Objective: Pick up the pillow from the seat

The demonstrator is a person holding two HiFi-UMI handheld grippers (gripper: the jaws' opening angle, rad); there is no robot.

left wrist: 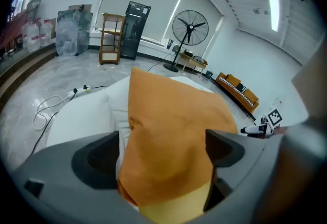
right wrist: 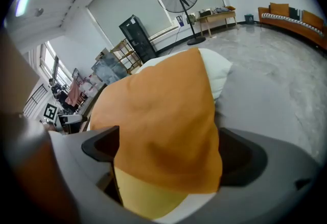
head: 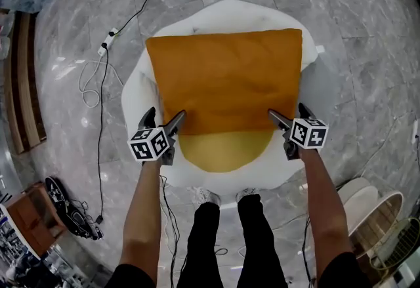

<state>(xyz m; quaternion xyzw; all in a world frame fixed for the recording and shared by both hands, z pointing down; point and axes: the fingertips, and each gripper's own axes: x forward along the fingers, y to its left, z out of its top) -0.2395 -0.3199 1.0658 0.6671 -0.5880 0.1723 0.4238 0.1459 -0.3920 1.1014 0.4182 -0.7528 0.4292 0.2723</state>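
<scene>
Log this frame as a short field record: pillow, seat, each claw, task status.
pillow: orange pillow, lying on the seat
seat: white seat; a yellow cushion shows below the pillow's near edge
left claw: left claw open, the pillow's near left corner between its jaws
right claw: right claw open, the near right corner between its jaws
task status: pillow not yet lifted
surroundings: grey marble floor; power strip left of the seat

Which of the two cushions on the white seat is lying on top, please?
The orange pillow: it lies across the paler yellow cushion, of which only the rounded front edge shows beneath it.
</scene>
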